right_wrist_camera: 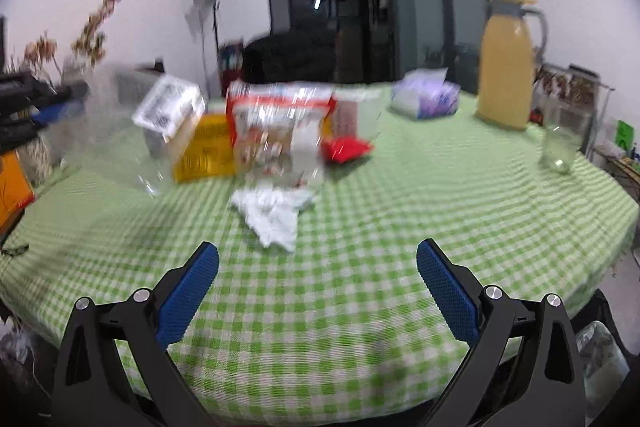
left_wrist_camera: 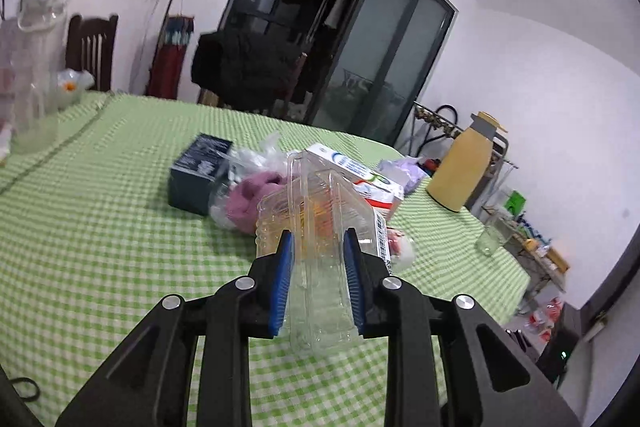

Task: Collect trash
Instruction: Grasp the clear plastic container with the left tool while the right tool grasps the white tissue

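My left gripper (left_wrist_camera: 319, 251) is shut on a clear plastic clamshell container (left_wrist_camera: 320, 215) and holds it above the green checked tablecloth (left_wrist_camera: 100, 227). Behind it lie a dark box (left_wrist_camera: 198, 173), a clear bag with pink cloth (left_wrist_camera: 250, 197) and a white carton (left_wrist_camera: 356, 173). My right gripper (right_wrist_camera: 318, 263) is open and empty over the tablecloth (right_wrist_camera: 360, 287). A crumpled white tissue (right_wrist_camera: 272, 213) lies just ahead of it. Further back, blurred, are a clear bag of packets (right_wrist_camera: 280, 131), a yellow packet (right_wrist_camera: 204, 147) and a red wrapper (right_wrist_camera: 346, 149). The left gripper (right_wrist_camera: 48, 107) shows at the left edge.
A yellow thermos jug (left_wrist_camera: 464, 167) (right_wrist_camera: 508, 67) stands at the table's far right, with a drinking glass (left_wrist_camera: 490, 241) (right_wrist_camera: 560, 147) and a purple tissue pack (right_wrist_camera: 426, 95) nearby. A glass vase with flowers (left_wrist_camera: 36, 67) and a wooden chair (left_wrist_camera: 92, 51) are at the far left.
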